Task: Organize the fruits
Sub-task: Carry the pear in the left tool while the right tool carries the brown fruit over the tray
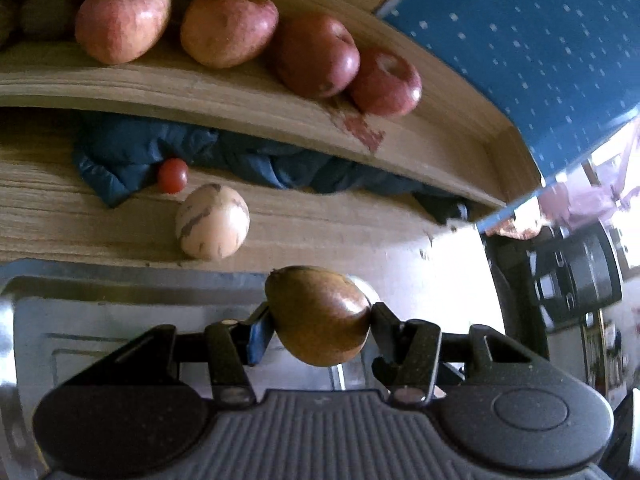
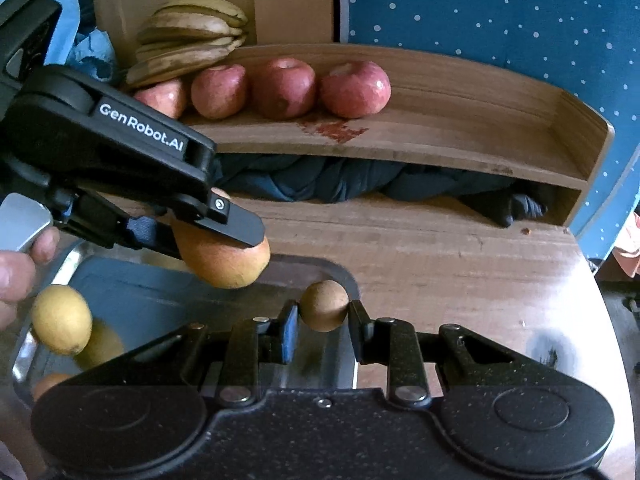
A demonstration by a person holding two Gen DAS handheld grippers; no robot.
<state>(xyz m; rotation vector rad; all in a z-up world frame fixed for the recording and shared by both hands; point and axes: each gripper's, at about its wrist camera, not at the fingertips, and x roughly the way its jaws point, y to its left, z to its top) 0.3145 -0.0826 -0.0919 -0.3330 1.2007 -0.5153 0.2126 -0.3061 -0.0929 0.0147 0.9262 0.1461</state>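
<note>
Four apples on wooden shelf

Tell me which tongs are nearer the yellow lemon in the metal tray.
Left. The left tongs, shut on a pear, hang just above and right of the lemon. The right tongs, holding a small brown fruit, sit farther right over the tray.

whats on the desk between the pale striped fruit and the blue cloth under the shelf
A small red fruit, sitting against the blue cloth, just beyond the pale striped fruit. Left wrist view only.

"GenRobot.AI" (white print), left hand-held gripper
</note>
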